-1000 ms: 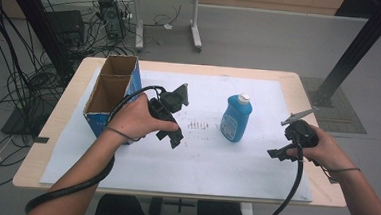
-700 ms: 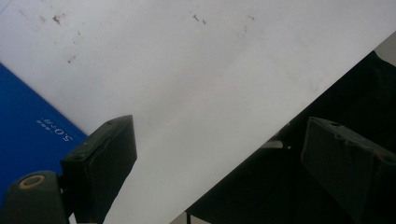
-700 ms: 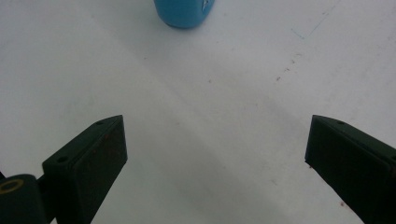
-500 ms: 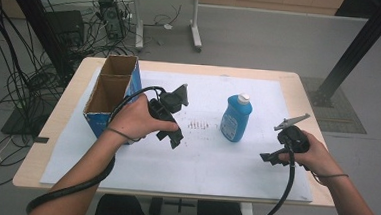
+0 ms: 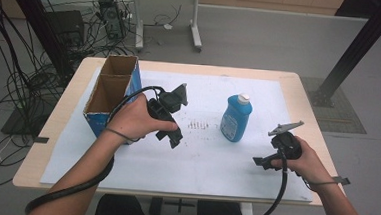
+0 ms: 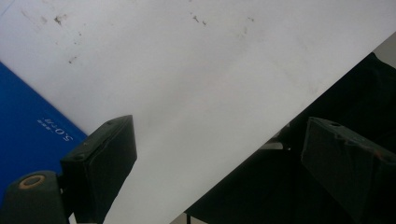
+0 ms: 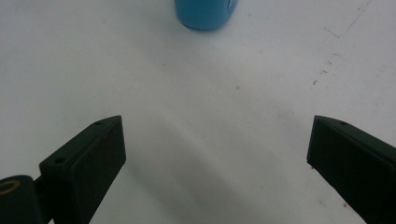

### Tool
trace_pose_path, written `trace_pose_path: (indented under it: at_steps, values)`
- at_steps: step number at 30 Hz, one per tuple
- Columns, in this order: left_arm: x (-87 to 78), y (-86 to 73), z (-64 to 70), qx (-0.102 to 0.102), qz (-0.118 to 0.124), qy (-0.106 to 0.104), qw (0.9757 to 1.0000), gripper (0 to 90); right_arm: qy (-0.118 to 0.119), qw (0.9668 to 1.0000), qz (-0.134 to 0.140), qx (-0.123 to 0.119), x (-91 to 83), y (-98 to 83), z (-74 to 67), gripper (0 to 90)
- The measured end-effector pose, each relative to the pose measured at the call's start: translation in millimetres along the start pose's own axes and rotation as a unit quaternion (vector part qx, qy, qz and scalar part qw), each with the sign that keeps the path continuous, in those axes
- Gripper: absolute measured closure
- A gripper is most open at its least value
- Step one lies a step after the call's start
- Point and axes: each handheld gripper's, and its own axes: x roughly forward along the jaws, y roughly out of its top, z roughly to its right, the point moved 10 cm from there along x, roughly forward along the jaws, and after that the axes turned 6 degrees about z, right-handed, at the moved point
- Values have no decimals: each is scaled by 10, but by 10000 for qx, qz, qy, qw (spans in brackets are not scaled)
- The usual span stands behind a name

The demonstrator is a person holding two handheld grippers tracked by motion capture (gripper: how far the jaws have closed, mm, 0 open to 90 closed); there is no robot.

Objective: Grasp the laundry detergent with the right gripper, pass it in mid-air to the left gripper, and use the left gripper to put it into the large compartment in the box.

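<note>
Claws first: my right claw [image 5: 264, 161] stands wide open with nothing between its jaws, low over the white sheet near the counter's [image 5: 290, 78] right front corner, pointing toward the blue bottle [image 5: 237, 118]. My left claw [image 5: 175, 139] is open too and holds nothing, hovering just beside the cardboard box [image 5: 110, 98] toward the left edge, its jaws aimed back at the front edge. The bottle stands upright on the sheet right of the counter's middle, white cap on, apart from both claws; in the right gripper view its rounded base [image 7: 204, 13] sits at the top, ahead of the open jaws. I judge the risk to be a knock: the bottle is tall and narrow, so one jaw arriving off-centre or too high could tip or shove it before I close. The box has two open-topped compartments, and both look empty.
</note>
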Motion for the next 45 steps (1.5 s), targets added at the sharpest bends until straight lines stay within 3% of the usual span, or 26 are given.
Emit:
trace_pose_path:
  at_steps: [19,45]
  values:
    - [-5,-3,-10,-16,-12,8,10000,105,-18,9984,552,152,152,72,-107,37]
    - [5,11,-5,-39,-16,-8,10000,104,-226,9896,1348,457,306,202,-170,32]
